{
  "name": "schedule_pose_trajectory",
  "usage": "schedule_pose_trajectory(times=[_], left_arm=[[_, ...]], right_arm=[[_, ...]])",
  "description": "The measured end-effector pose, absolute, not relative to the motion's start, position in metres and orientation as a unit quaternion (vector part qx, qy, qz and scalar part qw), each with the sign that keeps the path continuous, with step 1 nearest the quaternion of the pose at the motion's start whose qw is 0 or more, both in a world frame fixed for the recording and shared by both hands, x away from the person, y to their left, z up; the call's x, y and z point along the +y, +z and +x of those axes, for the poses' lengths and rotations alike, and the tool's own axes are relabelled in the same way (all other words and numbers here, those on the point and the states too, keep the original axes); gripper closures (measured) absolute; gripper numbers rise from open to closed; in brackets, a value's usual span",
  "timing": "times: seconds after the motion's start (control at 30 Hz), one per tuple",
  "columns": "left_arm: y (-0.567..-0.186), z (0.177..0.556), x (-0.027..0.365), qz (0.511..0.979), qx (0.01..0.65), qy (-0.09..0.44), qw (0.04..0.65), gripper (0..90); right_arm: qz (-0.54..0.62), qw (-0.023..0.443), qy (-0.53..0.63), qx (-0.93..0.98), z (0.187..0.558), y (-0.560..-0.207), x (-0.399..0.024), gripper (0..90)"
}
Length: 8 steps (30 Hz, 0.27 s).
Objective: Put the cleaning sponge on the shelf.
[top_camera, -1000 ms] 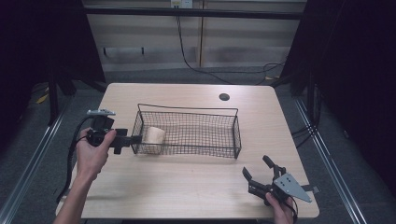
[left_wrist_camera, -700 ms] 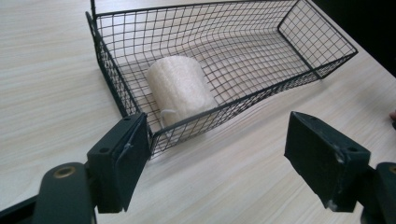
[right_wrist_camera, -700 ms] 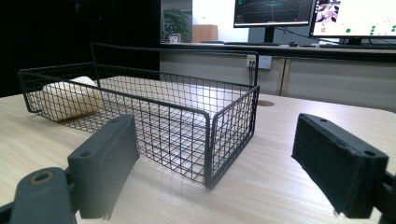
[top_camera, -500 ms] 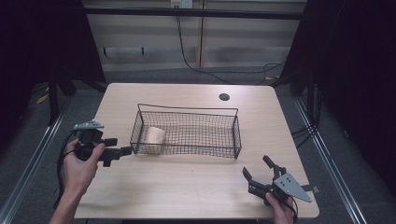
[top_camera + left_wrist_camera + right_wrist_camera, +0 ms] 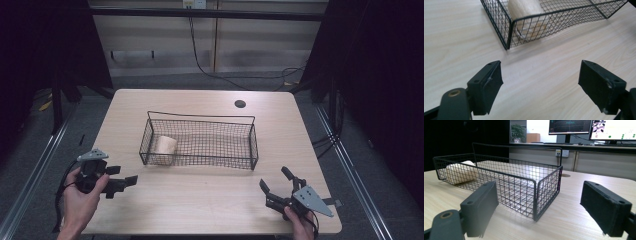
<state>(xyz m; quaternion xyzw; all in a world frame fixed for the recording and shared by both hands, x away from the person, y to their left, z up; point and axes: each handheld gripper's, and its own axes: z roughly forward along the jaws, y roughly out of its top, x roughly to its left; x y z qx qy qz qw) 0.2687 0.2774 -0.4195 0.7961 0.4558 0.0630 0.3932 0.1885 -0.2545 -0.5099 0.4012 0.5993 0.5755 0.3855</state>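
High view: a black wire basket (image 5: 200, 141) sits mid-worktop (image 5: 200, 200), and a pale roll, perhaps paper or foam (image 5: 165, 146), lies on its side inside the basket's left end, close to the end wall. The roll rests on the mesh floor with nothing touching it, which reads as a thing already dropped off. The left gripper (image 5: 131, 180) hangs just off the basket's near left corner, well clear of the wire, its fingers pointing along the worktop towards the right; its jaws have just been opening, and nothing lies between them. The right gripper (image 5: 274, 185) rests near the front right edge, far from the basket, as if parked while the other hand works.

Left gripper view: the two black fingers (image 5: 486, 85) stand wide apart over bare wood, released and empty. Ahead, the basket's corner (image 5: 509, 30) stands between them and the roll (image 5: 524, 10), so the roll is plainly let go inside the wire.

Right gripper view: the fingers (image 5: 480, 207) are spread wide, grasping nothing. They face the basket's right end (image 5: 547, 192) from low on the worktop; the roll (image 5: 460, 173) shows through the mesh at the far end, lying flat so it cannot tip
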Motion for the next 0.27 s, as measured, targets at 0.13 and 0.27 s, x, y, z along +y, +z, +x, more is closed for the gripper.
schedule_pose_trajectory(times=[0.13, 0.27], left_arm=[[-0.429, 0.263, 0.281, 0.786, 0.466, 0.064, 0.402, 18.2], [-0.445, 0.258, 0.284, 0.771, 0.481, 0.050, 0.415, 18.2]], right_arm=[[0.402, 0.382, 0.576, 0.600, 0.189, -0.510, -0.254, 13.6], [0.402, 0.381, 0.577, 0.601, 0.188, -0.510, -0.255, 13.7]])
